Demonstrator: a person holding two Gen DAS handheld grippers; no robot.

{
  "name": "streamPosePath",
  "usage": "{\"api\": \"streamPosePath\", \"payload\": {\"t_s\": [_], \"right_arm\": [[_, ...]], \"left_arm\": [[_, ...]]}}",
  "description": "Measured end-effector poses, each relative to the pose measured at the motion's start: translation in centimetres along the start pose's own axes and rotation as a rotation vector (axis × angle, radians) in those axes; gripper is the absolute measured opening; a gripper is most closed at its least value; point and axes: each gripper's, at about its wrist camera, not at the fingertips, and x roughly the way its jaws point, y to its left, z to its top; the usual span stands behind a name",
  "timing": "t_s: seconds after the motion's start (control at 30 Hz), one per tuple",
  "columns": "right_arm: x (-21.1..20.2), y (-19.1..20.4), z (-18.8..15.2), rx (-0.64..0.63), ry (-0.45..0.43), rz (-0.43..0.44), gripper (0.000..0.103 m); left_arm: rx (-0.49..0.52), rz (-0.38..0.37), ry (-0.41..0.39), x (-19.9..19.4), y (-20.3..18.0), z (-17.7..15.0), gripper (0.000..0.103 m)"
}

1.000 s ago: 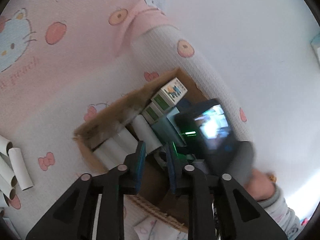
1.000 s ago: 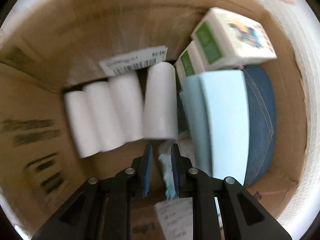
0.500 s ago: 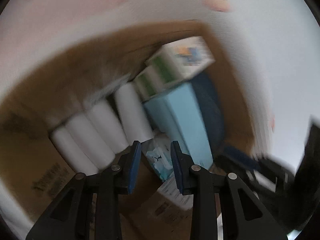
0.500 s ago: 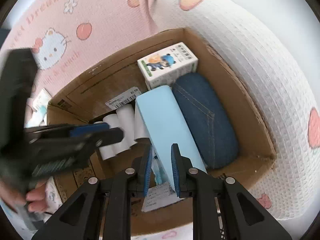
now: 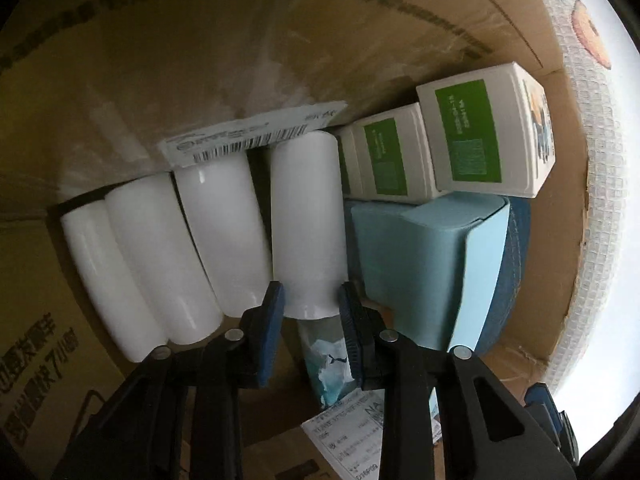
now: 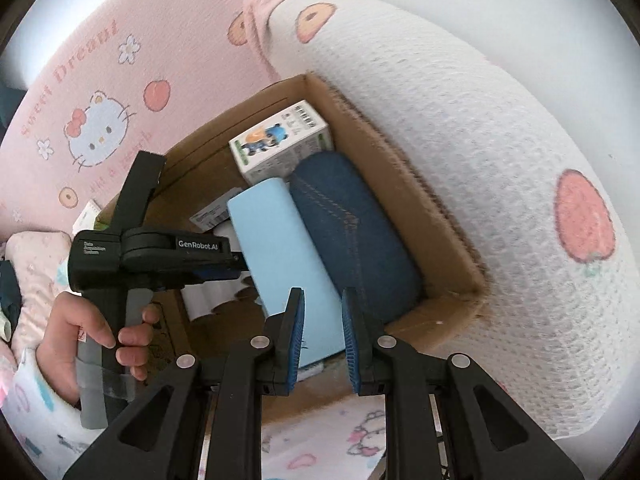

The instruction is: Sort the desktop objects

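My left gripper [image 5: 310, 300] is down inside the cardboard box [image 5: 160, 60], open, its fingers on either side of the near end of a white roll [image 5: 306, 224]. Several more white rolls [image 5: 160, 256] lie side by side to its left. A tissue pack [image 5: 326, 364] lies below the jaws. A light blue box [image 5: 432, 264], a denim case [image 5: 516, 264] and green-and-white cartons [image 5: 480, 136] fill the right side. My right gripper [image 6: 322, 328] is open and empty above the box's near edge, over the light blue box [image 6: 280, 256]. The left gripper's body [image 6: 160, 256] reaches into the box.
The box [image 6: 400, 184] sits on pink Hello Kitty bedding [image 6: 92, 92] beside a white waffle-weave rolled blanket [image 6: 460, 152]. A shipping label [image 5: 248, 140] is stuck on the box's far wall. Another label [image 5: 352, 436] lies on the box floor.
My left gripper has gone from above the bed down into the box, around the white roll's end. My right gripper has pulled up out of the box and opened wider.
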Motion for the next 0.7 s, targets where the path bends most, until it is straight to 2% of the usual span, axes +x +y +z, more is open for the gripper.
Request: {"api": "streamPosePath", "payload": {"t_s": [0.17,0.2,0.27,0.33,0.37,0.47,0.7], "right_arm": [[0.2,-0.9,-0.2,0.009,0.012,0.003,0.015],[0.2,-1.0,-0.3,0.013,0.016,0.006,0.015],[0.4,-1.3,-0.4,0.026,0.023,0.009,0.015],[0.7,-1.5,-0.6,0.027,0.032,0.006,0.015],[0.8,-1.4,-0.7,0.026,0.034,0.006,0.015],[0.6,-1.3,-0.7,0.015,0.033,-0.001,0.015],[0.0,0.3,0.0,-0.005,0.005,-0.004,0.015]], "left_arm": [[-0.043,-0.026,-0.004,0.8,0.8,-0.3,0.031],[-0.067,-0.054,-0.004,1.2,1.3,-0.3,0.025],[-0.131,-0.147,0.009,1.8,2.5,-0.4,0.023],[-0.175,-0.175,0.004,1.8,3.2,-0.5,0.023],[-0.180,-0.172,-0.004,1.7,3.3,-0.6,0.023],[-0.142,-0.096,-0.047,0.7,2.8,-1.0,0.023],[0.020,-0.017,-0.105,-3.1,0.8,-3.2,0.026]]}}
